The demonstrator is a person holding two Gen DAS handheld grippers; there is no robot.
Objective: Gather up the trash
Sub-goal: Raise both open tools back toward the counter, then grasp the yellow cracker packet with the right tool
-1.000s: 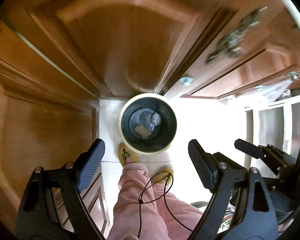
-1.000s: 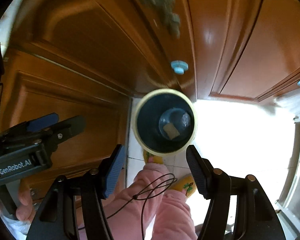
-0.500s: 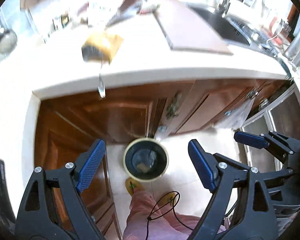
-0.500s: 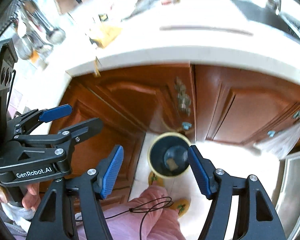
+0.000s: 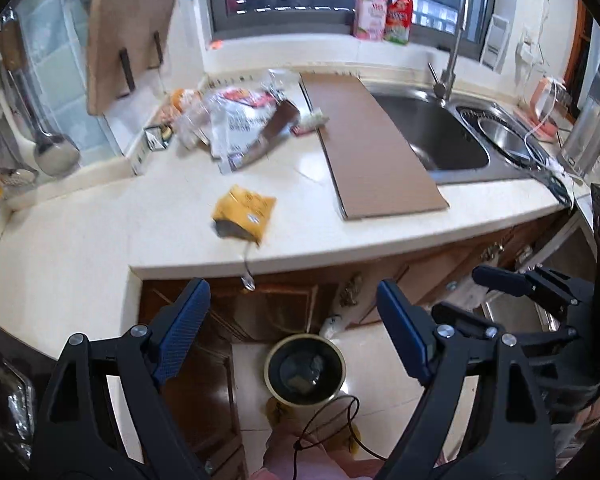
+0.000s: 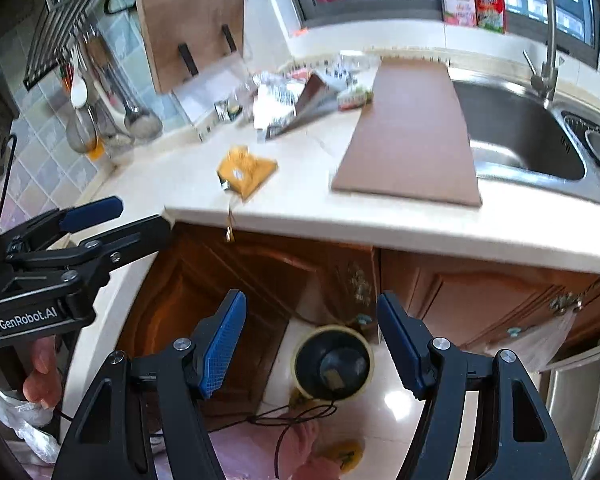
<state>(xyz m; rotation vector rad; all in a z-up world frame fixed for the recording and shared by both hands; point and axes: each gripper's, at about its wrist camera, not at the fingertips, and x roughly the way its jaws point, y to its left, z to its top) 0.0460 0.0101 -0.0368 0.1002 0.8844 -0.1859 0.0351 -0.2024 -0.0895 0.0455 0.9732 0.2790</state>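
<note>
**Inspector:** Trash, first item: a yellow wrapper (image 5: 243,214) lies flat on the pale counter (image 5: 100,248), close to the front edge. A thin strip (image 5: 247,270) hangs from it over the edge, in front of the wooden cabinet doors (image 5: 284,308).

**Clerk:** Any more of it on the counter?

**Inspector:** Yes. A heap of crumpled bags and wrappers (image 5: 240,120) sits farther back, near the wall, just left of a long brown board (image 5: 374,146). The board runs from the back of the counter to the front, beside the steel sink (image 5: 440,140).

**Clerk:** And the bin?

**Inspector:** A round bin (image 5: 305,374) with a pale rim stands on the tiled floor below the counter, close to the cabinet doors. It has a dark inside, with a few scraps at the bottom. Its contents are too small to name.

**Clerk:** State of the left gripper (image 5: 292,328)?

**Inspector:** Jaws well apart, nothing between the blue pads. It is up off the floor, tilted down over the counter edge, with the bin showing in the gap.

**Clerk:** The right gripper (image 6: 312,340)?

**Inspector:** The same: jaws have just been opening and stand wide, pads bare, nothing held. The bin shows between them as well. The left gripper shows at the left of the right wrist view, a hand (image 6: 40,376) on its handle.

**Clerk:** Anything of the person?

**Inspector:** Pink trouser legs (image 6: 260,452) and yellow slippers (image 6: 342,454) near the bin.
</note>
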